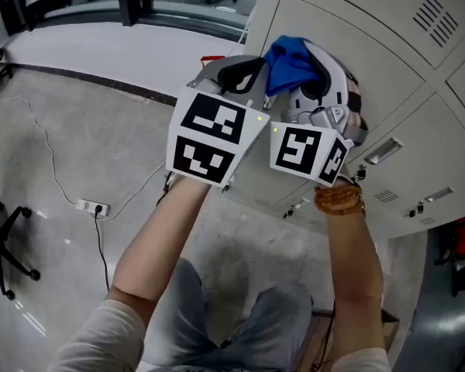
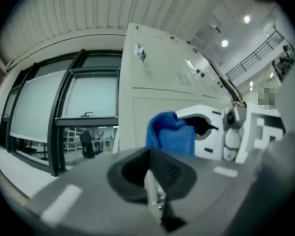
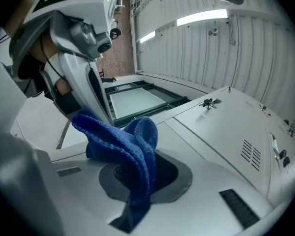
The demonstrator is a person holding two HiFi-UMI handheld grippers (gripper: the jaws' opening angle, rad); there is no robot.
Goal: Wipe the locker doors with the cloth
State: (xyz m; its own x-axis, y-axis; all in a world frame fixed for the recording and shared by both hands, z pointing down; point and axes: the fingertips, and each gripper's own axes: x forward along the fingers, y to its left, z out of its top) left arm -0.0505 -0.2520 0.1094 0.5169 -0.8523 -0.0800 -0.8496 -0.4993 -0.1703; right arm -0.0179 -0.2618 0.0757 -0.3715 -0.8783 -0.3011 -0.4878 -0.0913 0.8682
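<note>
Near smooth beige metal locker doors (image 1: 349, 53), right gripper (image 3: 137, 191) pinches crumpled fuzzy blue cloth (image 3: 120, 141); left gripper (image 2: 155, 191) jaws closed, empty.

right gripper (image 1: 306, 80) holds a blue cloth (image 1: 289, 62) near the locker doors (image 1: 356, 33).

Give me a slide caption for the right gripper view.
Right gripper clamping a blue cloth, raised in front of the pale locker doors.
</note>
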